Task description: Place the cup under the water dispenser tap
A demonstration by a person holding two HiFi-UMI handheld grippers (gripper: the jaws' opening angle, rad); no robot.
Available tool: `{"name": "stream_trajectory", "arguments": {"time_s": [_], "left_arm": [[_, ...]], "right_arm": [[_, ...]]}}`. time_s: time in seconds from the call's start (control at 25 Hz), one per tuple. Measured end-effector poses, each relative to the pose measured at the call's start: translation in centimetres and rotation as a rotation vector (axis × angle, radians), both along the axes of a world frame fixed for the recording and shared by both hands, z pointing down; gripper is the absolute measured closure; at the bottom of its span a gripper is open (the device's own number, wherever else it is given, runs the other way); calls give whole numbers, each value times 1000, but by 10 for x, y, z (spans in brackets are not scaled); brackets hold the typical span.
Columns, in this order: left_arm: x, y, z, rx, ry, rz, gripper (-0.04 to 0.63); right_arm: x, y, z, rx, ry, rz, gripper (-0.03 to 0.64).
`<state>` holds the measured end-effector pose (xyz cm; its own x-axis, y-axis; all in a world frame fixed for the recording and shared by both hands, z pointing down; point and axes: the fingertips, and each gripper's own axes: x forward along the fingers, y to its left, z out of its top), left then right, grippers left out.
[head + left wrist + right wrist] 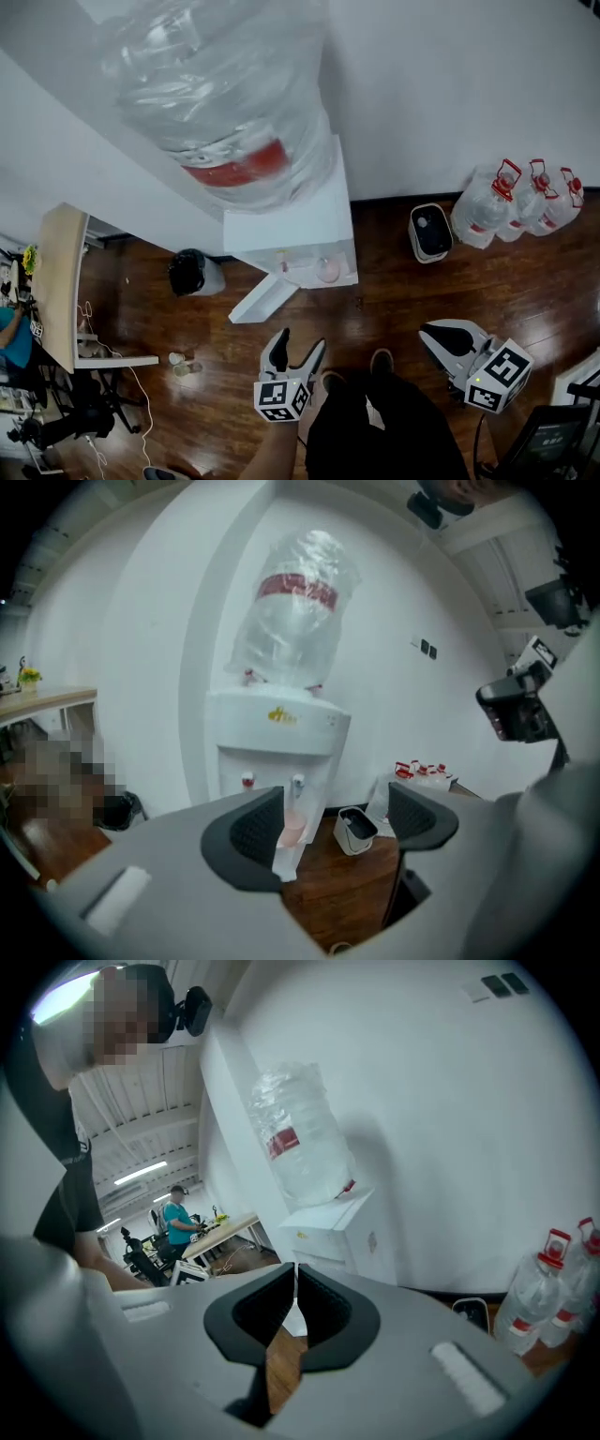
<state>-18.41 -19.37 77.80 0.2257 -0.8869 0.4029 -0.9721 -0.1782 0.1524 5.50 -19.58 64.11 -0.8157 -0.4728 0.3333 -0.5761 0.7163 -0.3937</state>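
A white water dispenser (pixel 300 225) with a large clear bottle (pixel 220 84) stands against the wall. A pale pink cup (pixel 328 270) sits in its recess; in the left gripper view the cup (pixel 292 825) stands below the right-hand tap (pixel 297 782). My left gripper (pixel 299 342) hangs over the wooden floor short of the dispenser, its jaws open with nothing between them (pixel 333 822). My right gripper (pixel 439 335) is off to the right and further from the dispenser (pixel 333 1232). Its pads nearly meet with nothing held (pixel 292 1288).
A white panel (pixel 264 298) lies slanted on the floor at the dispenser's foot. A small white bin (pixel 430 232) and several water jugs (pixel 516 199) stand by the wall on the right. A black bin (pixel 192 272) and a desk (pixel 58 281) are on the left.
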Motion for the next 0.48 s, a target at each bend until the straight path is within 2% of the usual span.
{"name": "stream_trajectory", "arguments": {"time_s": [0.2,0.36,0.48], "left_arm": [[-2,42,-104,129,-33,57,72],[-9,82,-172,221,-26,32,124],[-13,114,-208,282,-10,32,124]], "right_arm": [[-17,21,-40,28,-63,6,607],[-43,54,-61,57,-78,-39,607],[-59,76,-81,82,-94,-35,607]]}}
